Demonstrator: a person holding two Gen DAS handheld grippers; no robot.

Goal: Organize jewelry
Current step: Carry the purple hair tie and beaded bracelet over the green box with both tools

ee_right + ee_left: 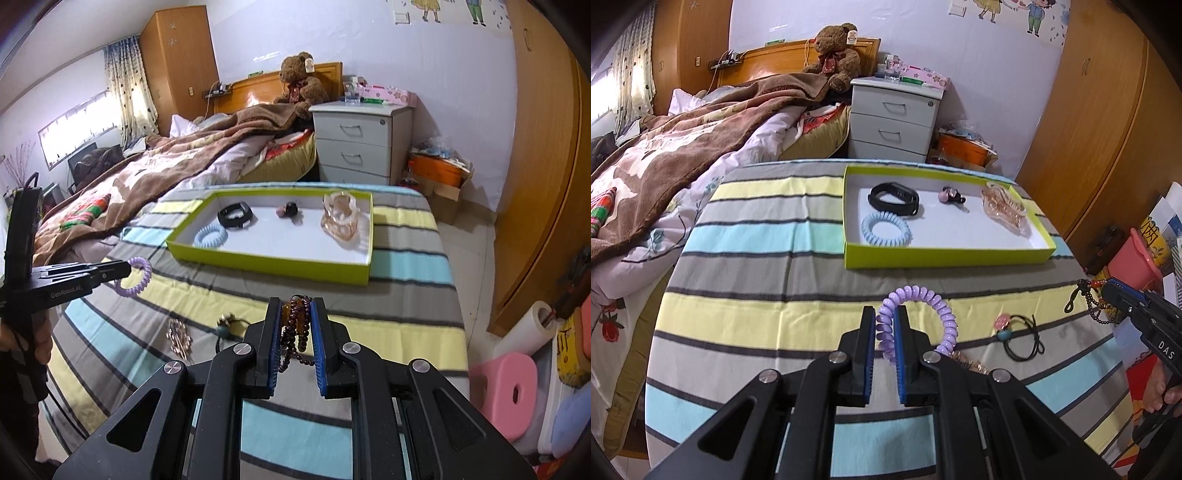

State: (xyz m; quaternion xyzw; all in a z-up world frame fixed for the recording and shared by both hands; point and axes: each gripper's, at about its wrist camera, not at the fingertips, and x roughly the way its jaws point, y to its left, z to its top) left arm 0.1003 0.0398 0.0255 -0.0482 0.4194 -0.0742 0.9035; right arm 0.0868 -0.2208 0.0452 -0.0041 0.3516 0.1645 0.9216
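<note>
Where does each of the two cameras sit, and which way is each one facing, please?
Left wrist: on the left gripper, looking forward and down over the striped table at the green box; its fingers clamp a purple coil tie; the right gripper and fingers of a hand show at right.
Right wrist: on the right gripper, facing the same box; its fingers clamp a bead bracelet; the left gripper shows at left.
Shared: box, table, teddy bear, nightstand.

The striped cloth (768, 280) covering the worktop is looking matt and woven. The purple coil hair tie (923, 317) is gleaming like glossy plastic, the bead bracelet (297, 332) is shining dark and polished, and the green box (945, 254) is showing smooth matt card.
</note>
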